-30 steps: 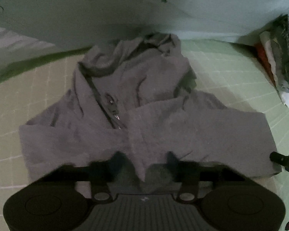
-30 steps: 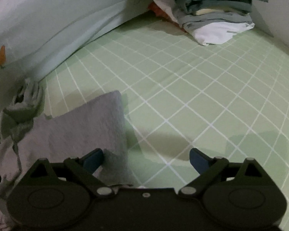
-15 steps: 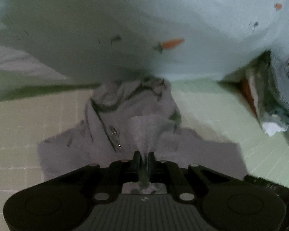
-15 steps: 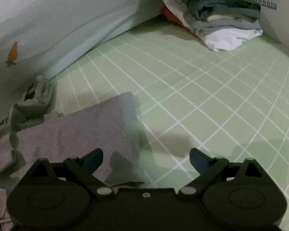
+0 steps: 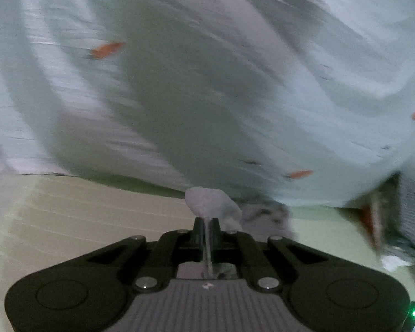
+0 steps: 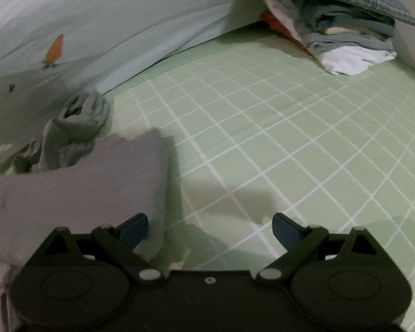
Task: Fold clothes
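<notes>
Plenty of open sheet on the right side

Green checked sheet (image 6: 290, 144) is bare ahead; carrot-print duvet (image 6: 110, 27) walls the back, folded stack (image 6: 340, 27) fills the far corner.

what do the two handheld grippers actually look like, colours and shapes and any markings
Left gripper: a wide matte black body with rounded lobes bearing embossed circles, a grey ribbed centre plate, silver pivot bolts, black linkage bars and narrow black fingers. A green light glows at its lower right edge. Right gripper: the same black lobed body and silver pivots, but with blue fingertips and triangular cut-outs in the links. No cables or sleeves show.
</notes>
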A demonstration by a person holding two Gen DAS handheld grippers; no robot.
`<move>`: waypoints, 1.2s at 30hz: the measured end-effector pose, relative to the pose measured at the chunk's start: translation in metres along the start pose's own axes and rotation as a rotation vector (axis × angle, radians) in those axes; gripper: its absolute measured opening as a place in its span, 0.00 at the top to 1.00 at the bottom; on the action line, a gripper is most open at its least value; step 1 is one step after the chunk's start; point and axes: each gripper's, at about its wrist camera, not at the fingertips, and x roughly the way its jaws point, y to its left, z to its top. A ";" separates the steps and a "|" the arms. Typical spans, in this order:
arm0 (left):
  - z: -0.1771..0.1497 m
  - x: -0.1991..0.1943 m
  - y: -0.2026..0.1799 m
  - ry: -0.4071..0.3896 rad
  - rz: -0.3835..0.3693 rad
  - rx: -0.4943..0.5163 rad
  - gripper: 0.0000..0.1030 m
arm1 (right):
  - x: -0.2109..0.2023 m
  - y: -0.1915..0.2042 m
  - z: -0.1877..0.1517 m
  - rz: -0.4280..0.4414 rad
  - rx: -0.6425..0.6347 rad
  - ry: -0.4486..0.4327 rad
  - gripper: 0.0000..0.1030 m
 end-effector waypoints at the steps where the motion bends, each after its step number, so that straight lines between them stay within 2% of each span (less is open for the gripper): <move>1: -0.002 -0.002 0.012 0.004 0.035 -0.015 0.96 | -0.001 0.003 -0.001 0.002 -0.011 0.000 0.06; 5: -0.016 0.002 0.061 0.041 0.210 -0.072 0.95 | -0.003 0.011 -0.004 -0.001 -0.057 0.010 0.06; 7: -0.026 0.009 0.084 0.079 0.308 -0.116 0.90 | -0.003 0.015 -0.005 -0.006 -0.078 0.017 0.06; 9: -0.036 0.014 0.101 0.118 0.352 -0.159 0.66 | -0.002 0.020 -0.005 -0.012 -0.100 0.030 0.06; 12: -0.053 0.021 0.109 0.149 0.352 -0.201 0.48 | -0.002 0.029 -0.006 -0.017 -0.145 0.046 0.06; 15: -0.070 0.031 0.107 0.193 0.312 -0.197 0.36 | -0.001 0.039 -0.008 -0.024 -0.194 0.065 0.06; 20: -0.089 0.053 0.095 0.248 0.231 -0.143 0.34 | 0.002 0.048 -0.010 -0.042 -0.234 0.098 0.06; 23: -0.099 0.070 0.084 0.286 0.180 -0.094 0.29 | 0.002 0.051 -0.010 -0.060 -0.250 0.105 0.06; 28: -0.112 0.089 0.081 0.326 0.178 -0.047 0.28 | 0.000 0.054 -0.012 -0.084 -0.274 0.114 0.06; 36: -0.119 0.101 0.075 0.316 0.216 0.057 0.23 | 0.001 0.058 -0.015 -0.126 -0.322 0.128 0.06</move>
